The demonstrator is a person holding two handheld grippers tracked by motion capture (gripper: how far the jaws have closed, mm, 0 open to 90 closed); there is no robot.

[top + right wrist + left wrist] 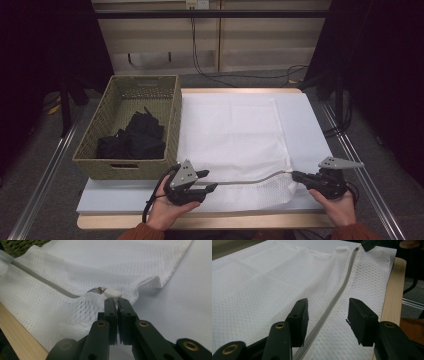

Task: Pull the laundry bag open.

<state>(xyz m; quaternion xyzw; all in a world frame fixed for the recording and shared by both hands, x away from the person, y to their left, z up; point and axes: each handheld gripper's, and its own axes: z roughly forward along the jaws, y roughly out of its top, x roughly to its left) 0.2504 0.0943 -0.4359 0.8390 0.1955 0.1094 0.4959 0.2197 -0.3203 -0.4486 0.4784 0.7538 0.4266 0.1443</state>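
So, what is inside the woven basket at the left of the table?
Inside the woven basket lies a heap of black cloth, crumpled toward its near end. The far part of the floor looks bare. What lies beneath the heap is covered.

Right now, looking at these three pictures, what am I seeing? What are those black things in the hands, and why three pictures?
No robot here: a person holds a hand-operated clamp, a tool with two black jaws, in each hand. One picture comes from a camera above the table. The other two come from small cameras riding on each tool, looking along its jaws.

On the white table lies a white mesh laundry bag with a grey zipper along its near edge. To the left stands a woven basket holding dark clothing.

The right tool is shut on the mesh fabric just beside the white zipper pull, at the bag's corner. The left tool has its jaws apart, one on either side of the zipper line, not pressing on it.
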